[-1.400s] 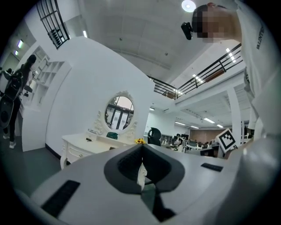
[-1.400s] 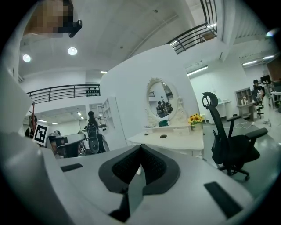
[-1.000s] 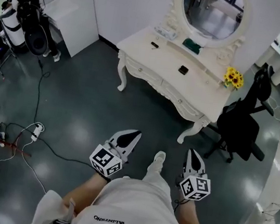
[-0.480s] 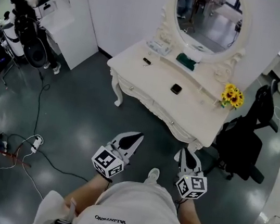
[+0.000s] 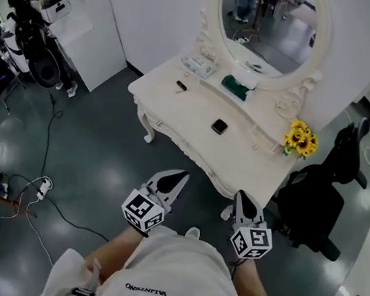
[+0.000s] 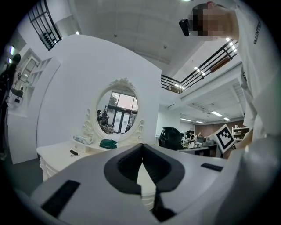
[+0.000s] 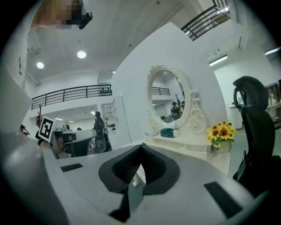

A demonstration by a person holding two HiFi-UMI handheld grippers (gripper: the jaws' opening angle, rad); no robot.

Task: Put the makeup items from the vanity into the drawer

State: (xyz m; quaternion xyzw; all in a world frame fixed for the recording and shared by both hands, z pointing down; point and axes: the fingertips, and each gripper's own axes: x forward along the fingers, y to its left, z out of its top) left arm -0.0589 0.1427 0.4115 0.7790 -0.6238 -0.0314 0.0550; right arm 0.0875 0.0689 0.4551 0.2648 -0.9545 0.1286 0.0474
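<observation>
We hold both grippers low over the dark floor (image 5: 102,144), well short of the vanity (image 5: 177,111). The left gripper (image 5: 179,176) has its jaws pressed together with nothing between them. The right gripper (image 5: 241,195) is likewise closed and empty. The cream vanity stands ahead at 12 o'clock, well apart from both tips.

On its top, a small black compact (image 5: 219,125) lies at about 1 o'clock from the left gripper and 11 o'clock from the right. A slim dark item (image 5: 181,85) lies farther off, at 12 o'clock from the left gripper. A green case (image 5: 235,83) and a pale pouch (image 5: 199,66) sit on the raised shelf under the oval mirror (image 5: 270,25).

Sunflowers (image 5: 301,138) stand at 1 o'clock from the right gripper, and a black office chair (image 5: 313,199) at 3 o'clock.
</observation>
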